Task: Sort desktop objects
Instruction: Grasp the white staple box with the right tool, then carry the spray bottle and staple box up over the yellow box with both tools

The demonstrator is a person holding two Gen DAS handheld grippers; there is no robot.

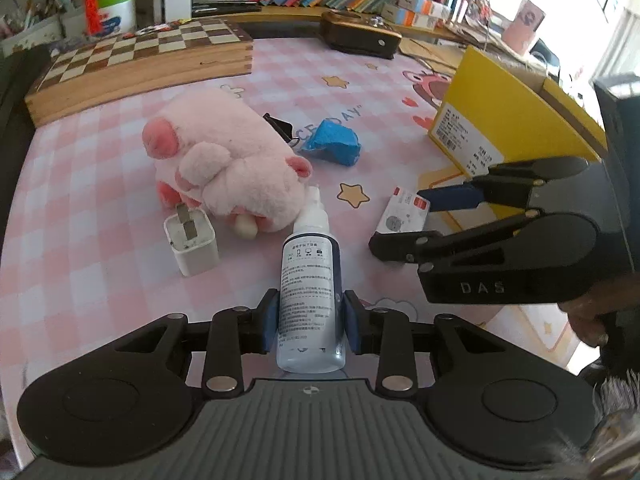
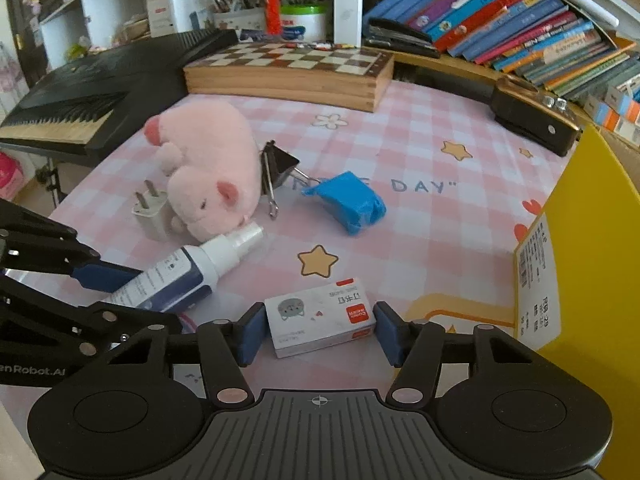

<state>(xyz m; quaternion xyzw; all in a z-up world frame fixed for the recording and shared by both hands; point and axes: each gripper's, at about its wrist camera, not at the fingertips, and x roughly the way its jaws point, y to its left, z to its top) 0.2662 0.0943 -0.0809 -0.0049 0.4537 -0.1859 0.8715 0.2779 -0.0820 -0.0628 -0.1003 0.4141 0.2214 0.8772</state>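
The left gripper (image 1: 310, 322) is pinched on the spray bottle (image 1: 310, 300); its blue pads press both sides of the bottle's lower body, and the bottle lies on the pink checked desk mat (image 1: 100, 220) with its white nozzle pointing towards the pink plush pig (image 1: 224, 164), close to touching it. The right gripper (image 2: 318, 330) has its jaws on either side of the small staple box (image 2: 320, 316); the left pad looks to be against the box's end, while a sliver of gap seems to remain at the right pad, so I cannot tell for certain whether the box is truly clamped (the fisheye bends that edge); the box rests flat on the mat. Just left of the pig stands a white plug adapter (image 1: 192, 244), prongs up; behind the pig lies a black binder clip (image 2: 280, 168), and just to its right a crumpled blue object (image 2: 348, 204). A yellow box (image 2: 592, 248) stands upright at the mat's right edge, beside the right gripper; a wooden chessboard case (image 2: 292, 70) lies across the far side, with a black keyboard (image 2: 80, 96) to its left and a row of leaning books (image 2: 520, 24) on the shelf behind.
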